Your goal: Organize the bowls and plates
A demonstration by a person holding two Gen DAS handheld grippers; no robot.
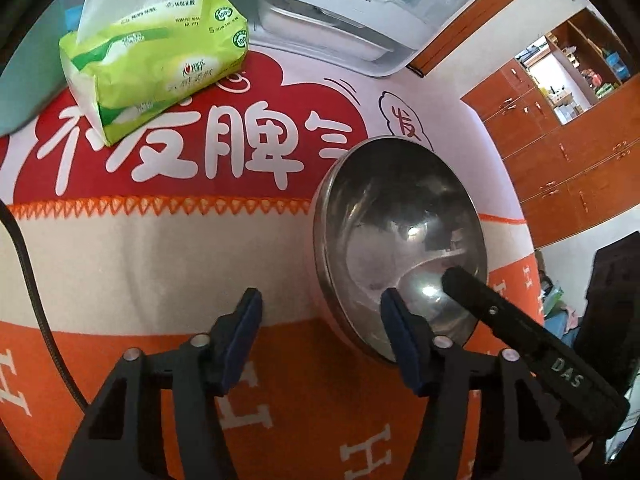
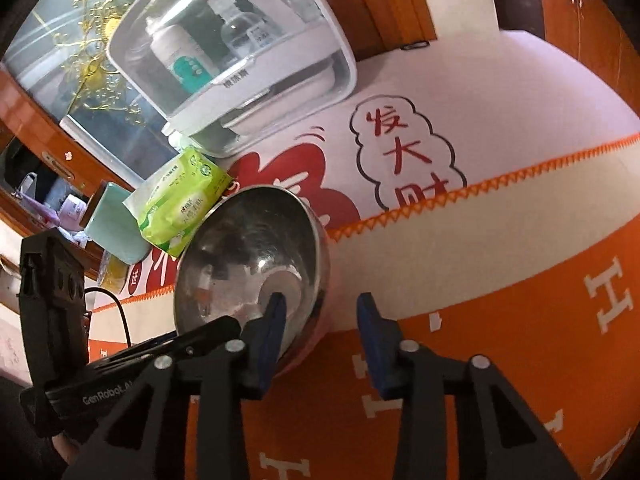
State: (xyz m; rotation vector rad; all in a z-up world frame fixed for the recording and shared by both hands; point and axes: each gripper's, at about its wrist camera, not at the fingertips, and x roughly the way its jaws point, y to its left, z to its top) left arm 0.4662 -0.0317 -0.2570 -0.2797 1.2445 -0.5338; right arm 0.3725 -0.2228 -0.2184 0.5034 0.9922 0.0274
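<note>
bowl: steel, on orange-and-cream cloth, straddled by both grippers | left gripper: jaws part open, right finger inside bowl, left finger outside on cloth, grip uncertain | right gripper: part open, left finger in bowl, right outside | tissue pack: beyond, left

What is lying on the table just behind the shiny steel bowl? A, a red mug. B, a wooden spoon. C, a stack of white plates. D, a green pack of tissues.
D: a green plastic pack of tissues lies right behind the round stainless steel bowl.
</note>
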